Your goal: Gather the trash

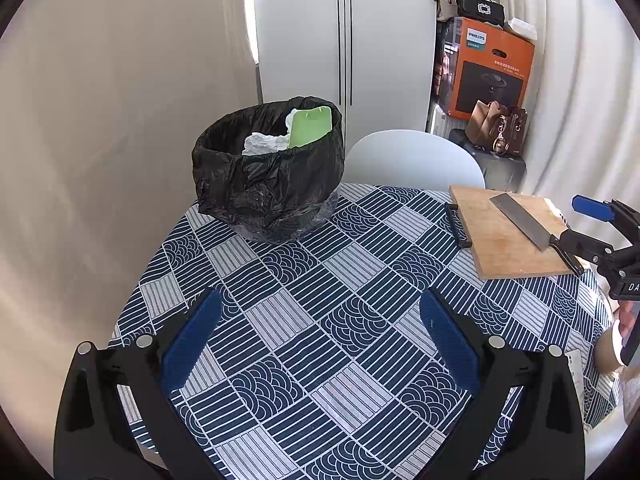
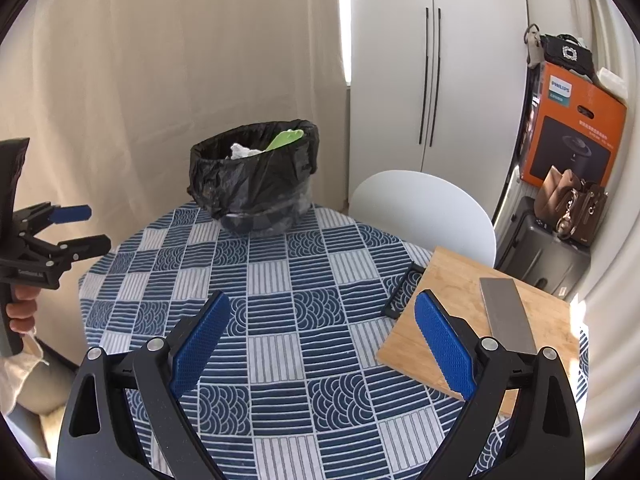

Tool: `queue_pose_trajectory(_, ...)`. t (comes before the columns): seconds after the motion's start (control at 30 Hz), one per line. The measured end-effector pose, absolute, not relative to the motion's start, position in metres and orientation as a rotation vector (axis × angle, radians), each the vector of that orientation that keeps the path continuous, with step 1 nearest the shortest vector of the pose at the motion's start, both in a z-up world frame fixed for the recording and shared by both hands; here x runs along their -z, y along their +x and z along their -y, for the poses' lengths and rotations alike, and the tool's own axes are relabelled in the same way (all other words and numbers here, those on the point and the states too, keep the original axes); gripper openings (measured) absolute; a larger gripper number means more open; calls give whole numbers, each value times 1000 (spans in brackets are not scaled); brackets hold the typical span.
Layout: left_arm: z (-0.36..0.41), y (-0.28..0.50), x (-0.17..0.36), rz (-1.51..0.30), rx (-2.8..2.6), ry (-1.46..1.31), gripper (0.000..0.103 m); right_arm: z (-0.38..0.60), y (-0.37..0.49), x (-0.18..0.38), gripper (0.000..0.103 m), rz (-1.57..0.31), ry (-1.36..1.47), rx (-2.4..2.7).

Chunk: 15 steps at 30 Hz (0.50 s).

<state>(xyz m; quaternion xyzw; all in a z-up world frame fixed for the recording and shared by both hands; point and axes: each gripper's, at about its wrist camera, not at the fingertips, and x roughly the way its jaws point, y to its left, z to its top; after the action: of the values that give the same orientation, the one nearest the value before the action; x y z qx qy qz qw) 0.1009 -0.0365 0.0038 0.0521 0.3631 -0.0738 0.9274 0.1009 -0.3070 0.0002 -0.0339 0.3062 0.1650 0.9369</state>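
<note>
Left hand-held gripper [image 1: 320, 316] hovers agape over the patterned bench [image 1: 304, 320]; a lined bin [image 1: 268, 176] holds crumpled paper [image 1: 264, 143] and a green lid [image 1: 310, 126].

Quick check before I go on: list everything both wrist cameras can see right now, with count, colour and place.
Trash bin: 1, black bag liner, far left part of the table.
Crumpled paper: some, white, inside the bin.
Flat plastic piece: 1, light green, leaning inside the bin.
Tablecloth: 1, navy and white pattern, covering the round table.
Cutting board: 1, wood, right side of the table.
Cleaver: 1, grey blade, black handle, lying on the board.
Chair: 1, white, behind the table.
Wardrobe: 1, white, back wall.
Philips box: 1, orange, right corner.
Handbags: several, brown and black, right corner.
Suitcase: 1, dark grey, under the brown bags.
Left gripper: blue pads, open, empty.
Right gripper: blue pads, open, empty.
</note>
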Motion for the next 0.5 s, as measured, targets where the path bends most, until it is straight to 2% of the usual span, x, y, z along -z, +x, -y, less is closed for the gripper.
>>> queue_pose_trajectory(0.5,47,91,0,-744,152,89,97,313,92,3,89,-632,-78,-342)
